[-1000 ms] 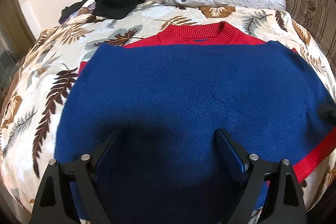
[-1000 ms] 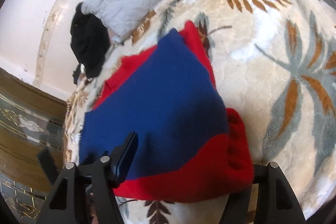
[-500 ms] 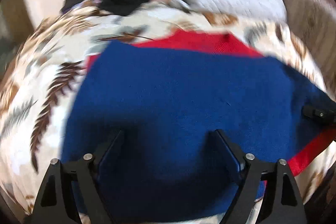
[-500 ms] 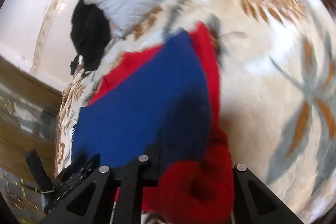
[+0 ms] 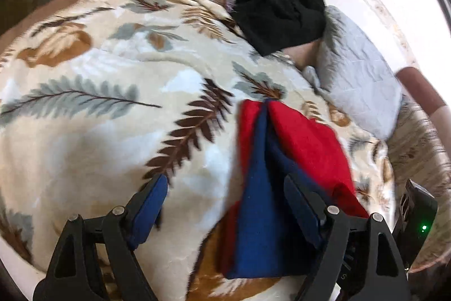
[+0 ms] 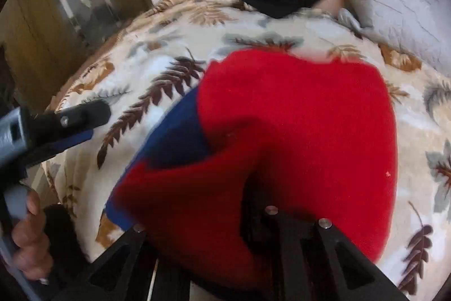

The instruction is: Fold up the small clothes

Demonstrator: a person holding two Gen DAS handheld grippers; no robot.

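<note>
A red and blue knitted sweater (image 6: 296, 114) lies on the leaf-patterned blanket (image 5: 98, 109). In the right wrist view its red side faces up, folded over the blue part. My right gripper (image 6: 253, 216) is shut on the sweater's near edge, its fingertips hidden in the cloth. In the left wrist view the sweater (image 5: 262, 205) appears as a folded stack seen edge-on. My left gripper (image 5: 225, 199) is open and empty, with its right finger over the blue layer. It also shows at the left in the right wrist view (image 6: 70, 126).
A black garment pile (image 5: 279, 4) and a grey quilted pillow (image 5: 358, 75) lie at the far end of the bed. A wooden cabinet (image 6: 56, 4) stands to the left. A striped fabric edge (image 5: 417, 148) lies at the right.
My right gripper has shut on the sweater's right edge and carried it over to the left, turning red fabric on top. My left gripper has swung left, off the sweater's middle.
</note>
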